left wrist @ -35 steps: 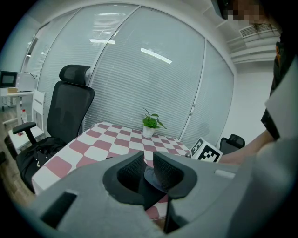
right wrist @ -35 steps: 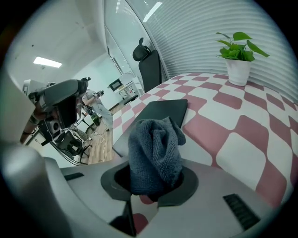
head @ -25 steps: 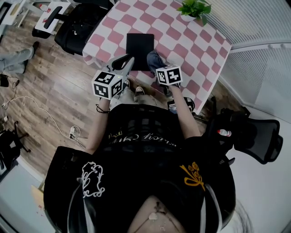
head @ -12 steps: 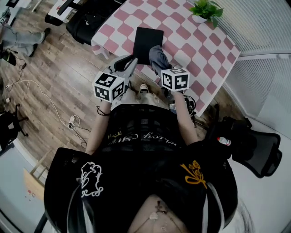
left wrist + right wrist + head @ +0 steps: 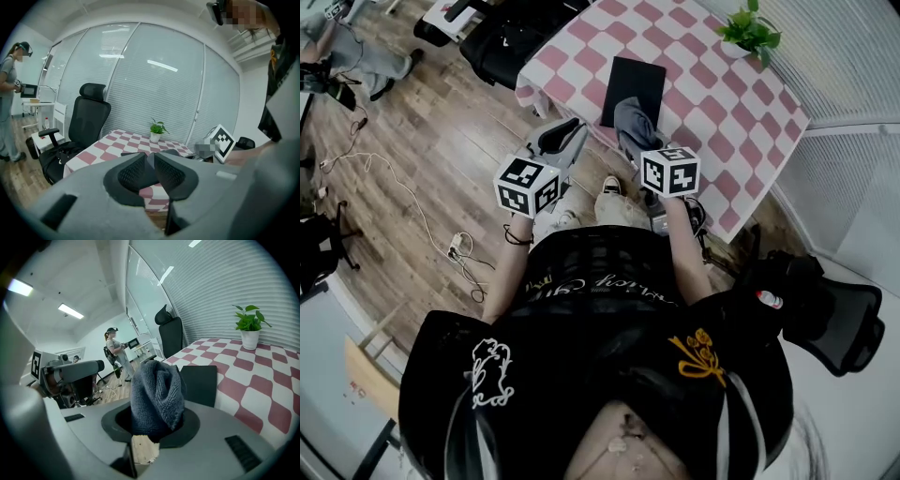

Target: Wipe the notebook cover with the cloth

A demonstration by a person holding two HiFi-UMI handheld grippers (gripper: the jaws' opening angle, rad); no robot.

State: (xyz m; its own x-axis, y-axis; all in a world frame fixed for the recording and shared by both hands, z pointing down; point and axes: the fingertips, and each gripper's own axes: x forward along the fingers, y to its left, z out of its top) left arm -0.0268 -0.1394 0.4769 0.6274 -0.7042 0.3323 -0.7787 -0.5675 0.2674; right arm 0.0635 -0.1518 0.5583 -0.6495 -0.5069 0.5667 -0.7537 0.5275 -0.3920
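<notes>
Black flat rectangular notebook (image 5: 635, 86) lies closed on the table with a pink-and-white checked top (image 5: 722, 112), close to the edge nearest the person, long side running away from that edge. Right gripper view: notebook (image 5: 200, 384) flat and dark, just beyond the jaws.

Dark grey terry cloth (image 5: 632, 120), bunched into a lump, is carried by the right gripper (image 5: 637, 141). Right gripper view: cloth (image 5: 156, 394) stands up out of the right gripper (image 5: 157, 425), jaws clamped on its lower end. Head view: the lump overlaps the notebook's near edge. Whether it touches the cover cannot be told.

Left gripper (image 5: 562, 139) hangs off the table's near left corner, over the brown wooden plank floor (image 5: 422, 141), apart from notebook and cloth. Left gripper view: the tips of the left gripper (image 5: 150, 161) are pressed together, nothing between them.

Small green plant in a white pot (image 5: 748, 33) at the table's far right corner, well apart from the notebook; same plant (image 5: 249, 331) upright in the right gripper view.

Black high-backed office chair (image 5: 506, 42) beside the table's left side. Second black office chair (image 5: 830, 309) on the person's right, near the slatted glass wall (image 5: 853, 56).

White cable with a plug block (image 5: 461, 246) on the floor to the left.

Standing person in grey (image 5: 115, 355) in the background, well away from the table
</notes>
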